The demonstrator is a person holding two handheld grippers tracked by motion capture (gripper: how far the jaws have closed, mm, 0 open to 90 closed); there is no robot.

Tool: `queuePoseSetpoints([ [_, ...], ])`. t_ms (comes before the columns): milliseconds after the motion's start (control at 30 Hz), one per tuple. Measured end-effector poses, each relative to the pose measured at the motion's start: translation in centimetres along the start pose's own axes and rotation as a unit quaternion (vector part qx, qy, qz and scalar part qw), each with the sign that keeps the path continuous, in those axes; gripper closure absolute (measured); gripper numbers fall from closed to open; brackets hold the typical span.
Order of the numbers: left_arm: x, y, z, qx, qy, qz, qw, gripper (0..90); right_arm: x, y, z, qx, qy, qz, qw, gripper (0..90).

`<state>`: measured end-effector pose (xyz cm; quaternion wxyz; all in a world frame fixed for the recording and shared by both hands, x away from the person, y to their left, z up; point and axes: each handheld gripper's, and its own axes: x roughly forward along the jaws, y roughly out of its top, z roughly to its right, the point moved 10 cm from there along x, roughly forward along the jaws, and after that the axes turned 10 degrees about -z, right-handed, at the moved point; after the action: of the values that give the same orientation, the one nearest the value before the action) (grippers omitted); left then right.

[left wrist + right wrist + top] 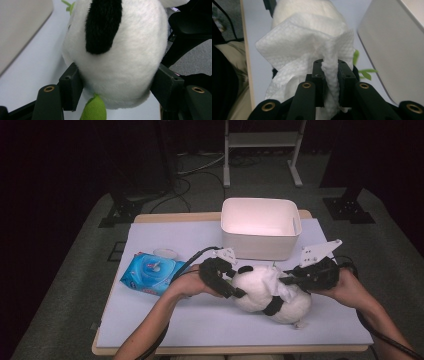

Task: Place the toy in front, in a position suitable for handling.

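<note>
Seen mid-table on the pale blue mat, just in front of the white plastic bin: a black-and-white plush panda toy, clasped at one end by the left gripper, pads pressing its fur. Pinched tight in the right gripper, a crumpled white wet wipe draped against the toy. At left, a blue wipes packet.

Colours on the desk

A white plush panda with black patches and green leaves, a white textured wipe, a blue wipes pack and a white bin are seen.
</note>
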<state>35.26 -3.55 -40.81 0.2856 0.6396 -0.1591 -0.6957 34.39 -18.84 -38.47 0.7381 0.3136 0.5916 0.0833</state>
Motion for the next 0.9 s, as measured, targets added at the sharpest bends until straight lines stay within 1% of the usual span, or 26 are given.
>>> queuePoseSetpoints([
  [33,0.0,0.0,0.0,0.0,0.0,0.0,1.0,33.2,0.0,0.0,0.0,0.0,0.0,0.0,1.0,77.8],
  [67,-0.3,0.3,0.1,0.006,0.005,-0.006,1.0,33.1,0.1,0.7,-0.1,-0.007,0.003,0.003,1.0,77.8],
  [100,-0.3,0.3,0.1,0.006,0.005,-0.006,1.0,33.1,0.1,0.7,-0.1,-0.007,0.003,0.003,1.0,77.8],
  [133,-0.4,0.4,0.1,0.008,0.007,-0.008,0.9999,33.1,0.0,1.2,-0.2,-0.009,0.001,0.007,0.9999,77.8],
  [233,-0.9,0.6,0.1,0.009,0.011,-0.006,0.9999,33.1,-0.3,1.6,-0.2,-0.011,-0.001,0.011,0.9999,77.8],
  [267,-1.0,0.8,0.2,0.013,0.013,-0.004,0.9998,33.2,-0.9,2.3,-0.3,-0.008,0.004,0.035,0.9993,77.8],
  [333,-1.1,1.0,0.2,0.013,0.013,-0.003,0.9998,33.2,-1.1,2.5,-0.4,-0.008,0.006,0.04,0.9992,77.8],
  [367,-1.2,1.0,0.3,0.016,0.014,-0.006,0.9998,33.2,-1.3,2.6,-0.4,-0.013,0.0,0.039,0.9992,77.8],
  [400,-1.2,1.1,0.3,0.018,0.017,-0.008,0.9997,33.2,-1.3,2.6,-0.4,-0.013,0.0,0.039,0.9992,77.8],
  [433,-1.1,1.0,0.3,0.017,0.016,-0.012,0.9997,33.1,-1.1,2.2,-0.4,-0.009,0.003,0.034,0.9994,77.8],
  [467,-1.1,1.0,0.3,0.02,0.016,-0.016,0.9996,33.1,-1.1,2.2,-0.4,-0.009,0.003,0.034,0.9994,77.8],
  [500,-1.0,0.8,0.3,0.019,0.014,-0.015,0.9996,33.0,-0.6,1.2,-0.2,-0.008,-0.003,0.015,0.9999,77.7],
  [567,-0.8,0.6,0.3,0.02,0.01,-0.017,0.9996,32.6,-0.1,0.2,-0.1,-0.001,0.002,0.004,1.0,77.7],
  [600,-0.6,0.6,0.4,0.021,0.006,-0.016,0.9996,31.8,0.1,-0.2,-0.1,0.003,0.005,0.003,1.0,77.8],
  [667,-0.4,0.6,0.5,0.022,0.004,-0.013,0.9996,30.8,0.1,-0.5,-0.2,0.005,0.007,0.005,0.9999,77.8],
  [700,-0.4,0.5,0.6,0.023,0.003,-0.012,0.9996,29.9,0.2,-0.8,-0.2,0.004,0.004,0.005,1.0,77.8],
  [733,-0.3,0.5,0.6,0.03,0.0,-0.008,0.9995,27.0,0.2,-1.1,-0.5,0.006,0.007,0.005,0.9999,77.8],
  [767,-0.3,0.5,0.6,0.03,0.0,-0.008,0.9995,26.3,0.2,-1.1,-0.5,0.006,0.007,0.005,0.9999,77.8],
  [800,-0.3,0.6,0.7,0.029,-0.004,0.0,0.9996,25.1,0.0,-1.5,-0.6,0.005,0.004,0.005,1.0,77.8],
  [867,-0.3,0.6,0.7,0.031,-0.004,0.002,0.9995,23.8,0.0,-1.6,-0.6,0.007,0.004,0.005,1.0,77.8],
  [900,-0.3,0.7,0.8,0.028,-0.006,0.008,0.9996,21.1,-0.2,-1.9,-0.6,0.006,0.003,0.003,1.0,77.8],
])
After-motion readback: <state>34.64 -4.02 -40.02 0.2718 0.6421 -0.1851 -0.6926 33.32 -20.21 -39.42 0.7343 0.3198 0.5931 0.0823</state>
